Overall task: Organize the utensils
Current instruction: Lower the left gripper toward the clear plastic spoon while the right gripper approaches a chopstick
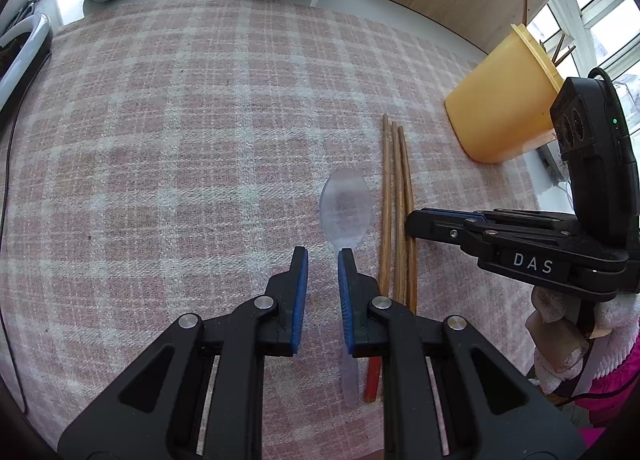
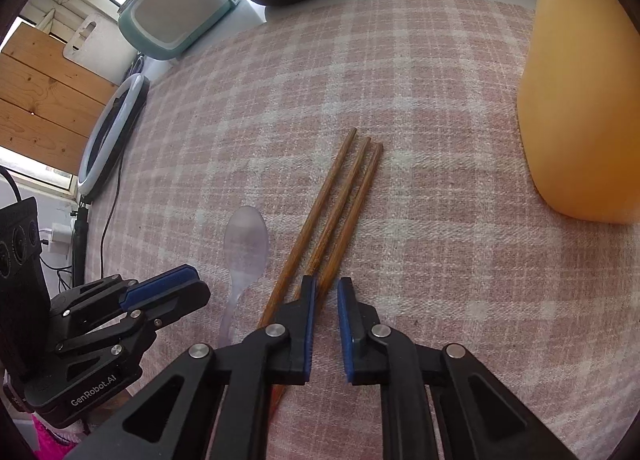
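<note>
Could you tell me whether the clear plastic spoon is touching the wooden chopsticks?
Apart. The left wrist view shows a strip of checked cloth between the spoon and the nearest of the chopsticks.

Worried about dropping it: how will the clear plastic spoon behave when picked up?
The spoon looks thin and see-through, so probably very light and a bit bendy. Its smooth handle may slip between pads. Lying flat on the cloth, it seems unlikely to roll.

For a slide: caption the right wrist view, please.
Right gripper poised over three wooden chopsticks, a clear spoon beside them, on a pink checked cloth.
</note>
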Demonstrator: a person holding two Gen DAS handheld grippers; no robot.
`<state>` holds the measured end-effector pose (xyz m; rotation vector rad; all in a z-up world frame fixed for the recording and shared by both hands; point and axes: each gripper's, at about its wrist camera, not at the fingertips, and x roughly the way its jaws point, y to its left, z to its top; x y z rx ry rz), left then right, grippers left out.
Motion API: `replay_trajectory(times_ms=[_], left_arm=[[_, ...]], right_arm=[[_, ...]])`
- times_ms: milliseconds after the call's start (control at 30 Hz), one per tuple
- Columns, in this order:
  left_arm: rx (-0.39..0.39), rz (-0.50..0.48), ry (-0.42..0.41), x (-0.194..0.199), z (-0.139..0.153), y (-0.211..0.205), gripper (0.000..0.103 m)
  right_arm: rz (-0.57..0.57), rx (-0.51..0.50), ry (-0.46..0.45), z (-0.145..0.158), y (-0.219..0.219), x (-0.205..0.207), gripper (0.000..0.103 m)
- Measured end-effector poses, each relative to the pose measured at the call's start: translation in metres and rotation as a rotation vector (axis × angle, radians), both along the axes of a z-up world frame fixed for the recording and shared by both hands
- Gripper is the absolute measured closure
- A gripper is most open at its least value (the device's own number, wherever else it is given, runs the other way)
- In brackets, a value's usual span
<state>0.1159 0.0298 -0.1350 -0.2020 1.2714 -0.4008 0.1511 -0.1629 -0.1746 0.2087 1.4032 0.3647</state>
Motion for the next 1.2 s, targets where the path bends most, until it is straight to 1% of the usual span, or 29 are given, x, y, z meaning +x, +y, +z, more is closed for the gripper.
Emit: replay_trajectory(times_ms=[200,233,333,467,567,600,667,767,900,1000,1067,1200], left_arm=[[-0.006,-0.004,0.000,0.005,-0.005,0.002,0.090],[-0.007,-0.007,-0.001,0.005,-0.005,0.003,0.090],[-0.006,-0.021,-0.006,0.007,-0.004,0.005,0.090],[0.000,-0.025,-0.008,0.011,-0.002,0.000,0.090],[0.003,-0.027,-0.009,0.012,-0.003,0.001,0.089],[0.008,-0.029,-0.008,0.014,-0.004,-0.005,0.088],[0.011,-0.039,-0.016,0.018,-0.004,-0.007,0.073],[0.013,-0.063,-0.030,0.022,-0.003,-0.014,0.071],[0.049,-0.080,-0.052,0.033,-0.009,-0.026,0.071],[0.068,-0.119,-0.078,0.036,-0.012,-0.039,0.071],[0.077,-0.142,-0.093,0.035,-0.013,-0.045,0.071],[0.115,-0.168,-0.132,0.032,-0.015,-0.056,0.072]], right_arm=[[0.019,-0.054,-0.003,0.001,0.009,0.005,0.094],[0.028,-0.070,-0.004,0.001,0.012,0.006,0.097],[0.042,-0.087,0.000,0.001,0.009,0.008,0.099],[0.021,-0.099,0.001,0.001,0.005,0.014,0.098],[0.035,-0.132,-0.021,0.002,0.012,0.016,0.095],[0.044,-0.144,-0.026,0.002,0.014,0.017,0.094],[0.061,-0.155,-0.030,0.002,0.015,0.016,0.097],[0.076,-0.158,-0.017,0.002,0.008,0.013,0.097],[0.081,-0.164,-0.008,0.003,-0.002,0.011,0.098],[0.071,-0.145,-0.003,0.002,-0.005,0.013,0.092],[0.060,-0.160,-0.017,0.003,-0.004,0.016,0.087],[0.042,-0.169,-0.024,0.003,-0.005,0.024,0.085]])
